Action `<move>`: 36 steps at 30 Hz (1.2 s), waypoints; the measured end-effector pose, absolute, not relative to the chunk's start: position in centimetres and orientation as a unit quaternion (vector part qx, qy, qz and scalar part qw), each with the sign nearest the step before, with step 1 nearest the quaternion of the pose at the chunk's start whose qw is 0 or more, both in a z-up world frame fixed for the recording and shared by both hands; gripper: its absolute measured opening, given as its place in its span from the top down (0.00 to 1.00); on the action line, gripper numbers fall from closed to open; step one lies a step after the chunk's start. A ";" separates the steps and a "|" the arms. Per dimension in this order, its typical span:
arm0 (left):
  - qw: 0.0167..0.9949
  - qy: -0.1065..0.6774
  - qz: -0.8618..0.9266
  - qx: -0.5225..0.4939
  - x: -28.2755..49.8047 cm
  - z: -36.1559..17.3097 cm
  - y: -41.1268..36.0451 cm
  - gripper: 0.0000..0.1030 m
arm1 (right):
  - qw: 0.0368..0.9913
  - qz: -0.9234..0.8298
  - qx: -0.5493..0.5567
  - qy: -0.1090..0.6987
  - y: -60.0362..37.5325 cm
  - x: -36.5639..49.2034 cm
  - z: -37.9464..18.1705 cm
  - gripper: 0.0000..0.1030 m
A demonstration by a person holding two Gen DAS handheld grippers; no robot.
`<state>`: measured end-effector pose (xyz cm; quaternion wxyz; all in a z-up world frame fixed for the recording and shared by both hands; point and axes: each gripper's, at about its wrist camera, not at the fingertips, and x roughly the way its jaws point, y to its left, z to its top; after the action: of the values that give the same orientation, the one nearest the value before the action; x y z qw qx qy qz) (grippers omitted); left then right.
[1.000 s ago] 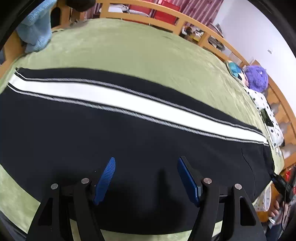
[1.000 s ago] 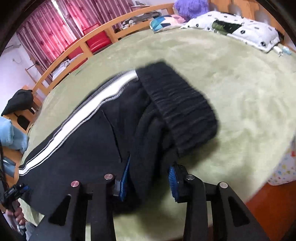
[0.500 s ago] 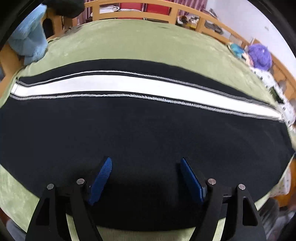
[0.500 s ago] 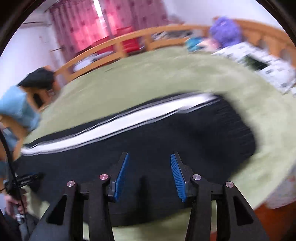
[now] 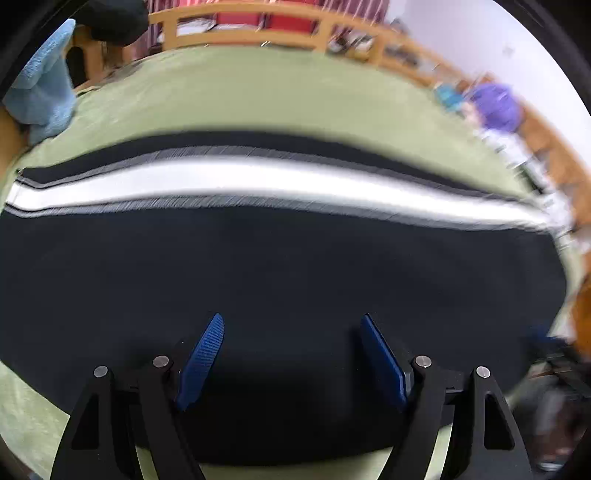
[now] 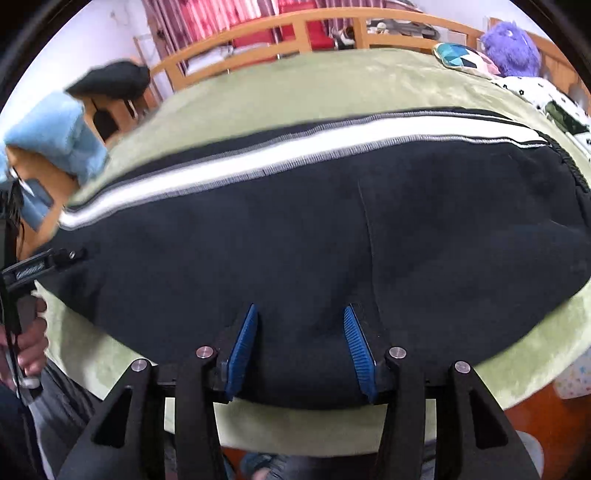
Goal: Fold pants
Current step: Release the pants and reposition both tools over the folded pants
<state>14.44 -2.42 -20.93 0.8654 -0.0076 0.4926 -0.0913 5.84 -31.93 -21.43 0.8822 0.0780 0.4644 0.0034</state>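
Black pants [image 5: 295,266] with a white side stripe [image 5: 280,181] lie flat and lengthwise across the green bed cover. My left gripper [image 5: 292,319] hovers low over the near black edge, open, with nothing pinched between its blue pads. In the right wrist view the same pants [image 6: 295,229] fill the middle, with the ribbed waistband [image 6: 576,184] at the far right. My right gripper [image 6: 300,308] stands over the near edge with its jaws opening; the cloth lies under the pads and is not gripped. The left gripper's tool [image 6: 40,264] and a hand [image 6: 31,332] show at the left edge.
The green bed cover [image 6: 332,81] is ringed by a wooden rail [image 6: 295,22]. A light blue cloth [image 6: 55,133] and a black item [image 6: 110,81] hang on the rail at left. A purple plush [image 6: 511,42] and pillows sit at the far right.
My right gripper let go of the bunched waistband end and swept left along the pants, which now lie flat. The left gripper sank a little closer to the cloth.
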 end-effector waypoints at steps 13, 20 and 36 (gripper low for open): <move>0.887 0.443 0.114 -0.062 18.3 -20.6 19.1 0.34 | 0.876 -0.094 0.114 0.458 -34.7 4.0 -19.9 0.58; 0.896 0.418 0.117 -0.093 20.2 -19.2 23.0 0.36 | 0.877 -0.098 0.097 0.461 -31.9 5.2 -19.2 0.58; 0.875 0.418 -0.018 -0.244 12.6 -18.6 24.1 0.36 | 0.884 -0.090 0.093 0.450 -28.9 7.9 -17.7 0.58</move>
<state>12.58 24.14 -18.57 0.8751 -0.2438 0.4176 -0.0180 7.92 -28.93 -17.67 0.8836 0.0926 0.4501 -0.0897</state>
